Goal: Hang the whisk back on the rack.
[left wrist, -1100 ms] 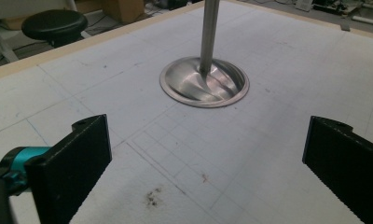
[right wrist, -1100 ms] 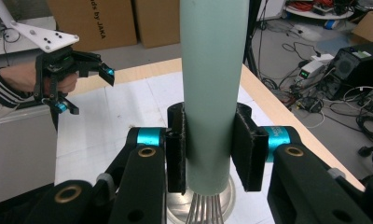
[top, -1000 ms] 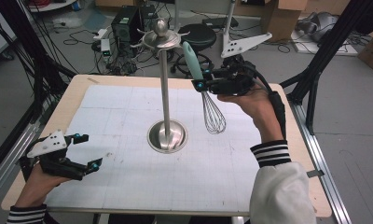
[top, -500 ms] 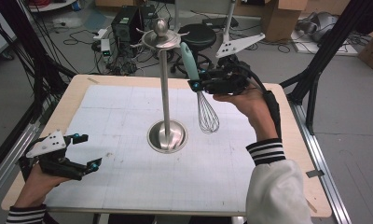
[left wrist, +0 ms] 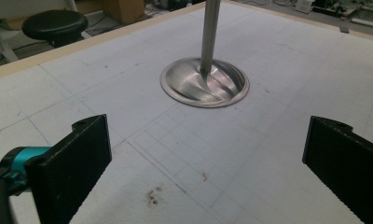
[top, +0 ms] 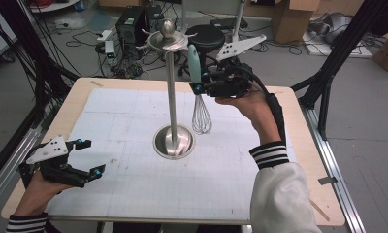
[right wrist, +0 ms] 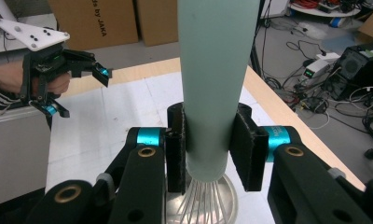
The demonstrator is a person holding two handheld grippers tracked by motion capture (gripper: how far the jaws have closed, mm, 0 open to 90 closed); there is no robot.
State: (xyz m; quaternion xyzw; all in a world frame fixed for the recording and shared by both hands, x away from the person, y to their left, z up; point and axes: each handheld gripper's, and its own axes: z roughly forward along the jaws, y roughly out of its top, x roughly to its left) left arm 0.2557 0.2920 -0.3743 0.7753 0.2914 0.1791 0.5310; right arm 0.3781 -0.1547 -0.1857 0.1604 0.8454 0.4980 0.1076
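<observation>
High view: whisk (top: 200, 99) hangs upright over the counter (top: 299, 145) in your right gripper (top: 198, 87), beside the stand (top: 171, 97); likely bound for a top hook, so keep it vertical.
Left gripper view: your jaws are spread and idle, short of the stand's base (left wrist: 204, 83).
Right gripper view: jaws pinch the whisk's handle (right wrist: 217, 70) squarely; hold that pressure while you lift.

Black grippers (top: 197, 88) — teal accents, grey plates — white sleeves (top: 279, 194), striped cuffs.
</observation>
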